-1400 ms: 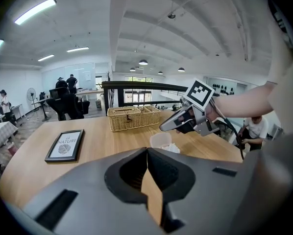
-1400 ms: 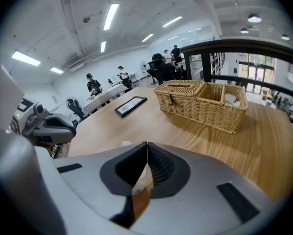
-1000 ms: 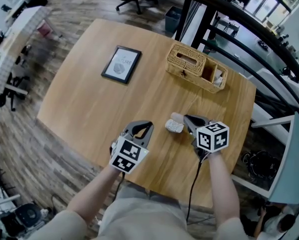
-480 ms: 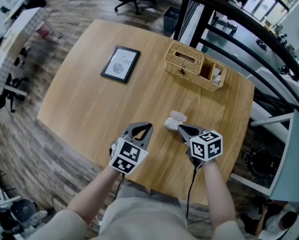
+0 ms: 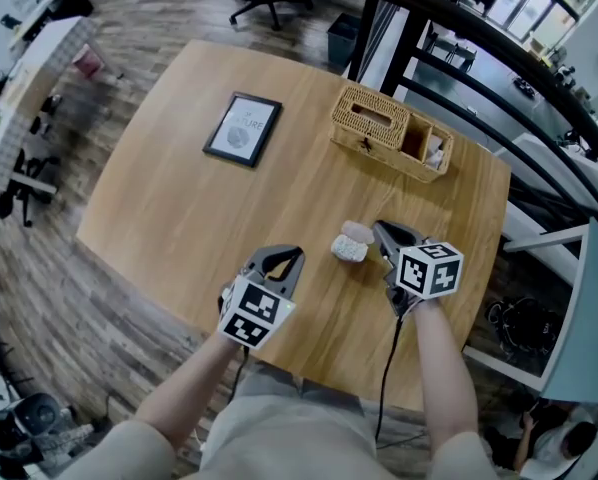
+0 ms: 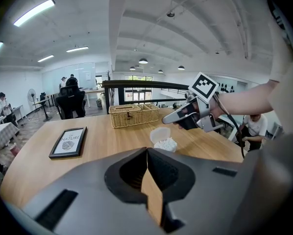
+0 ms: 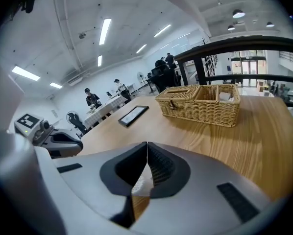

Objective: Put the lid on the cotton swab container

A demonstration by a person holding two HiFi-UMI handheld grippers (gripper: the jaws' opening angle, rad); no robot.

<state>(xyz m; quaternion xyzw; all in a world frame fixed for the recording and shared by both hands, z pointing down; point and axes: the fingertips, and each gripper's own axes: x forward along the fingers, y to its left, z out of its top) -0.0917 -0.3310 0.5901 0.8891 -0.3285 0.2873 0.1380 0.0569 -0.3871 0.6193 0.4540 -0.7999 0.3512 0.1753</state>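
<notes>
The cotton swab container (image 5: pixel 348 251) is a small clear tub full of white swabs, near the table's front edge. Its round translucent lid (image 5: pixel 358 232) stands tilted up at the tub's far side; the left gripper view shows the tub (image 6: pixel 165 144) and lid (image 6: pixel 159 134) the same way. My right gripper (image 5: pixel 378 228) is shut and empty, its tip just right of the lid, not touching it that I can tell. My left gripper (image 5: pixel 295 253) is shut and empty, a short way left of the tub. In the right gripper view the jaws (image 7: pixel 146 145) meet, with something white below them.
A wicker basket (image 5: pixel 389 133) with compartments stands at the back right of the wooden table (image 5: pixel 179 198). A black picture frame (image 5: pixel 244 128) lies flat at the back left. A dark railing (image 5: pixel 499 58) runs past the table's right side.
My right gripper swung in towards the tub half a second ago and has now drawn back to the right. The tub, lid and left gripper have stayed put.
</notes>
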